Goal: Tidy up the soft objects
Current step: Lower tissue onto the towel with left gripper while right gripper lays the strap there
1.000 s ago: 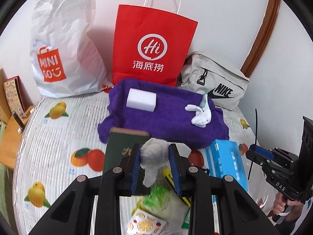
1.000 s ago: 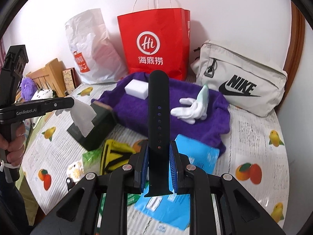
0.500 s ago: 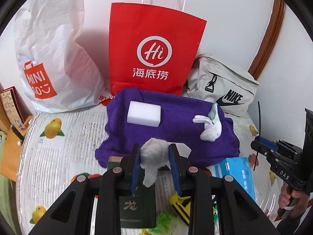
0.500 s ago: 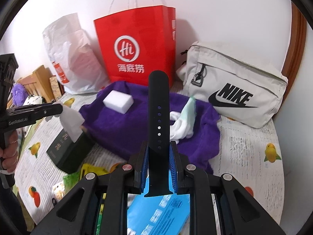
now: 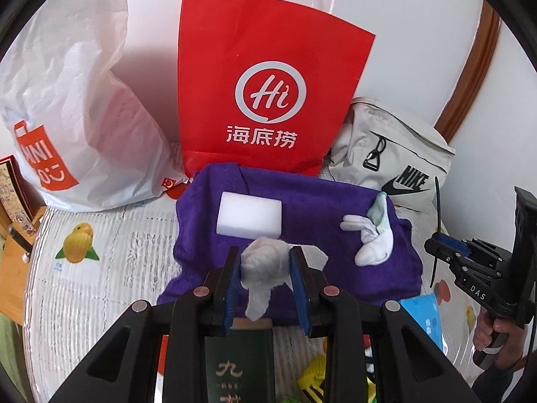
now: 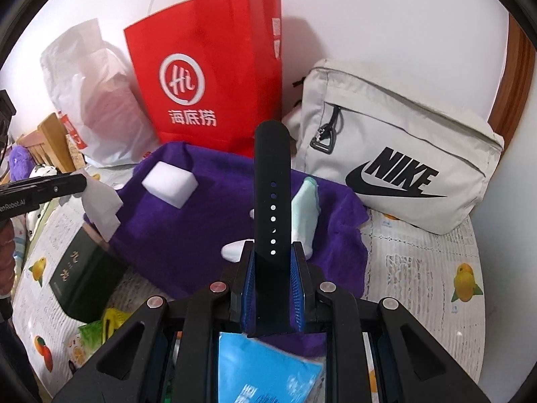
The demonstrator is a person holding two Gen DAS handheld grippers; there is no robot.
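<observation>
Left gripper (image 5: 265, 265) is clamped on a crumpled white tissue (image 5: 263, 268), blue pads pressing it from both sides, a loose tail of it hanging below the jaws; right gripper (image 6: 271, 265) is pinched tight on a black watch strap (image 6: 270, 194), which stands straight up out of the jaws, its row of holes facing the camera.

Just beyond the left tips lies the purple towel (image 5: 302, 208), spread flat on the fruit-print tablecloth (image 5: 87, 268); on it, right ahead of the tissue, sits a white sponge block (image 5: 250, 215); off to the right on the same towel, a pair of white socks (image 5: 372, 238), one with a pale green cuff. From the right wrist view that green-cuffed sock shows just behind the strap, to its right.

Under the left jaws, a dark green box (image 5: 240, 366) with gold characters; under the right jaws, a blue packet (image 6: 265, 369).

Further out, against the wall: a red paper bag (image 5: 268, 94) dead ahead, a white plastic shopping bag (image 5: 74, 107) to its left, a grey Nike pouch (image 6: 396, 161) to its right. Far right in the left view, a person's hand (image 5: 500, 336) grips the other tool's handle.
</observation>
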